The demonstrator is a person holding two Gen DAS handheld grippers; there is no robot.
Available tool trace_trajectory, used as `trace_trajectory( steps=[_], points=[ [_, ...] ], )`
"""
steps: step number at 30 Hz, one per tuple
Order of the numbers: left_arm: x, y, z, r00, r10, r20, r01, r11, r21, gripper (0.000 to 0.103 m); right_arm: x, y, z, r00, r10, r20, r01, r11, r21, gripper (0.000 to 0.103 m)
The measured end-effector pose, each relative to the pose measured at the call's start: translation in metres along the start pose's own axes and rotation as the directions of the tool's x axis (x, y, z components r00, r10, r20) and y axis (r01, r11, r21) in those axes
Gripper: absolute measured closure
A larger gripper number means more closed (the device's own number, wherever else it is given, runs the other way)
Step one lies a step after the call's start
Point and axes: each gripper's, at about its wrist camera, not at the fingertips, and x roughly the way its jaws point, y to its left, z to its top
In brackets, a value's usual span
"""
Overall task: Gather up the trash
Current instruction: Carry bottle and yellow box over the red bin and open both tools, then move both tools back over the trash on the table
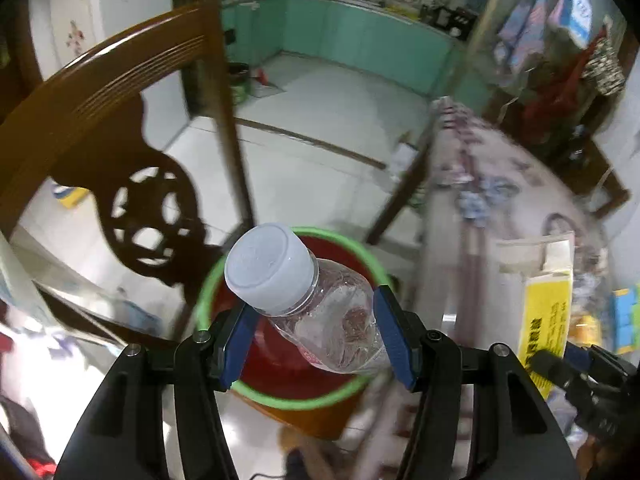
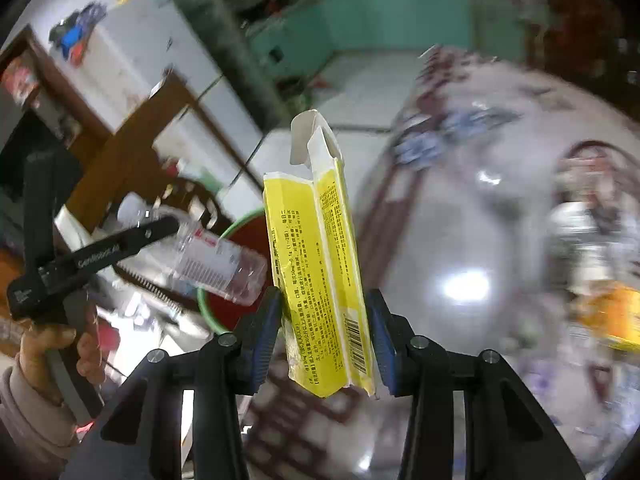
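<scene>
Clamped between the blue pads [image 1: 390, 336] of my left hand-held gripper [image 1: 316, 336] is a clear plastic bottle [image 1: 320, 308], its white cap [image 1: 270, 268] tilted up and to the left toward the lens. Both pads press against the bottle's sides, so that hand-held gripper is closed on it. Directly beneath the bottle stands a red bin with a green rim [image 1: 208, 292], and the bottle hangs over its opening. To the left of the bin rises a carved brown wooden chair back [image 1: 104, 120], with pale floor tiles [image 1: 328, 120] beyond it. To the right, the bench [image 1: 480, 200] with its patterned covering is blurred, and a yellow carton [image 1: 546, 312] shows near the right edge.

From the right wrist view, my left hand [image 2: 52, 352] grips the handle at far left, and the bottle [image 2: 216, 260] held there lies slanted across the green rim of the bin [image 2: 208, 304]. Just to the right of it, my right hand-held gripper [image 2: 324, 340] is closed on the flattened yellow carton [image 2: 320, 272], one blue pad [image 2: 264, 336] touching each side. The carton stands nearly upright, its torn white flap [image 2: 312, 136] open at the top and a barcode near its lower right edge. The carton is near the bin's rim, while the bench [image 2: 480, 240] to the right is smeared by motion, and I cannot make out the things on it.
</scene>
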Motion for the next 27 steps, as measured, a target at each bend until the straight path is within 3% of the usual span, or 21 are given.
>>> trace_trajectory(
  steps=[4,8,12,13,19,23,27],
  points=[
    [0.023,0.021,0.000,0.998,0.043,-0.034,-0.044,0.999,-0.011,0.046,0.061,0.026,0.007,0.995,-0.008,-0.094,0.003,0.999,-0.049,0.062],
    [0.035,0.032,0.001,0.997,0.059,-0.054,-0.059,0.998,-0.012,0.046,0.095,0.040,0.011,0.992,-0.027,-0.126,0.018,0.998,-0.066,0.049],
    [0.034,0.036,0.003,0.997,0.064,-0.030,-0.065,0.998,-0.017,0.021,0.098,0.044,0.013,0.993,-0.071,-0.091,0.063,0.995,-0.081,0.048],
    [0.033,0.036,0.003,0.998,0.062,-0.022,-0.063,0.998,-0.017,0.021,0.096,0.044,0.013,0.993,-0.079,-0.084,0.072,0.994,-0.082,0.048],
    [0.023,0.019,0.006,1.000,-0.001,0.002,0.001,1.000,-0.008,0.021,0.038,0.033,0.007,0.995,-0.096,-0.021,0.095,0.994,-0.051,0.046],
    [0.009,-0.019,0.005,0.998,-0.064,0.026,0.062,0.996,0.062,0.020,-0.014,0.018,-0.014,0.985,-0.167,0.048,0.169,0.985,-0.026,0.037],
    [-0.003,-0.068,-0.007,0.989,-0.149,0.009,0.146,0.977,0.154,0.018,-0.066,-0.014,-0.048,0.966,-0.247,0.082,0.242,0.968,0.065,0.037]
  ],
)
